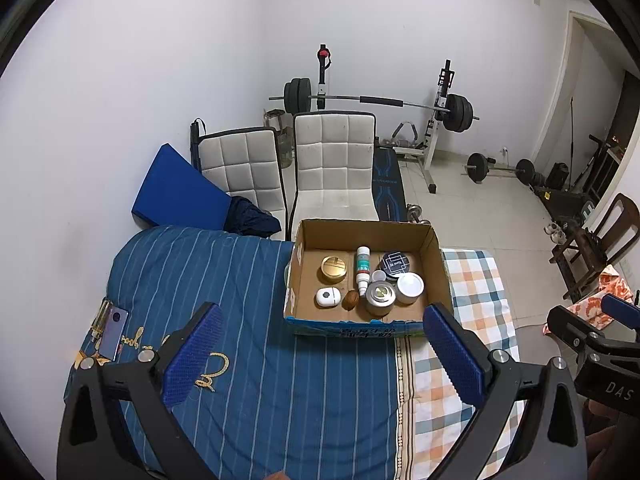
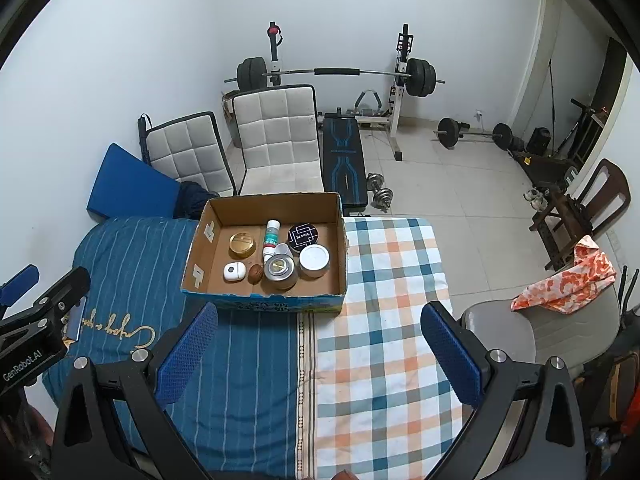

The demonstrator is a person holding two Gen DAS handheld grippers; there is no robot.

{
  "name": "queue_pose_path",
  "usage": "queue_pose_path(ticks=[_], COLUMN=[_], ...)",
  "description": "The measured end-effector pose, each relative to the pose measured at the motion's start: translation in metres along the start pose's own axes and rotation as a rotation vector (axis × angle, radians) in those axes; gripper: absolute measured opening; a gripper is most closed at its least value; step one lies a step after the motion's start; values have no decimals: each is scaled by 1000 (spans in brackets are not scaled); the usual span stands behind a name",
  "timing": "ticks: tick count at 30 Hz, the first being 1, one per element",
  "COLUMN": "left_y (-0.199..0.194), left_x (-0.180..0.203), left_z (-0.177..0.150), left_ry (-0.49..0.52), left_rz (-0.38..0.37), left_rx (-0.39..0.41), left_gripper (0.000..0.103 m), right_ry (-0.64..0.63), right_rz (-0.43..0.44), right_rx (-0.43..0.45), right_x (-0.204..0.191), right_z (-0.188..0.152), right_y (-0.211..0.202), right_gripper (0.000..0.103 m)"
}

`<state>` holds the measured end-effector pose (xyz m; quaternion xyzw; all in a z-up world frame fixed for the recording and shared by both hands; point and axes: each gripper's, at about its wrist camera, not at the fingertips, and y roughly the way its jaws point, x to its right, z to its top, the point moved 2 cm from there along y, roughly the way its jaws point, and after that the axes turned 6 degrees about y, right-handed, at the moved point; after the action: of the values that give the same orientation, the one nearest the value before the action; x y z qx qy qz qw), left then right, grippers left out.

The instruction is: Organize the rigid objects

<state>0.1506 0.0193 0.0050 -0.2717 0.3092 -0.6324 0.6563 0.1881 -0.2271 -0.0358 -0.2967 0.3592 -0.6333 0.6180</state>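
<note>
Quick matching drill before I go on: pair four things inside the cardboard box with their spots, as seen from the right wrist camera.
Things:
1. round gold compact
2. white rounded case
3. black round tin with white line pattern
4. white-lidded round jar

Places in the open cardboard box:
A. near right
B. far left
C. far right
D. near left

Pairs: 1-B, 2-D, 3-C, 4-A.

Both the left claw and the right claw are open and hold nothing.
</note>
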Motion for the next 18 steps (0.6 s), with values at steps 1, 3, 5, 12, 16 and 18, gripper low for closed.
queue_pose_path(ticks=[1,3,5,12,16,18], left_y=[1,3,6,16,17,18], left_x=[0,0,1,3,5,7], left_z=[0,0,2,3,5,7], left_ry=[2,5,6,3,4,12], left_rz=[0,-3,-9,-21,-27,-21], left_rx=[-2,-10,-17,-54,-67,-74], left_gripper=[103,103,103,103,103,103], right_ry=[-1,0,-3,-7,-8,-9], right_rz=[0,-2,-2,-14,-18,-20], right_rx=[-2,-4,-8,-24,-30,-29], right_x=[0,0,1,2,4,4], right_z=[0,0,0,1,2,2], right_y=[2,3,5,13,15,16], right_gripper=[103,103,103,103,103,103])
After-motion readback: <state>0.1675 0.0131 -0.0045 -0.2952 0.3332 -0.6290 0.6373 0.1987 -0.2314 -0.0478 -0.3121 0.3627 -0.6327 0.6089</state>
